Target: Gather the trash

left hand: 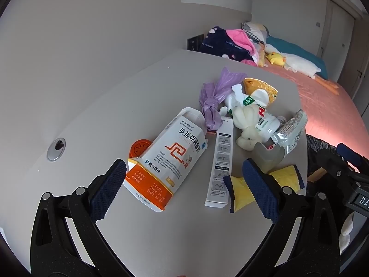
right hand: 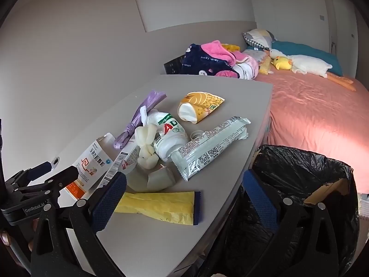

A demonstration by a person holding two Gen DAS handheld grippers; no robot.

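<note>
Trash lies on a grey table (left hand: 115, 115): a white-and-orange medicine box (left hand: 166, 159), a narrow white box (left hand: 220, 164), a purple knotted bag (left hand: 212, 97), a white bottle (right hand: 169, 136), a silver wrapper (right hand: 209, 146) and a yellow wrapper (right hand: 161, 204). My left gripper (left hand: 184, 187) is open above the near edge, its jaws on either side of the two boxes. My right gripper (right hand: 184, 198) is open over the yellow wrapper at the table's corner. A bin lined with a black bag (right hand: 299, 173) stands right of the table.
A bed with a pink cover (right hand: 311, 115), piled clothes (right hand: 214, 60) and plush toys (right hand: 299, 63) lies beyond the table. A round cable grommet (left hand: 56, 149) sits in the tabletop at left. A corn-print cup (right hand: 200, 107) lies farther back.
</note>
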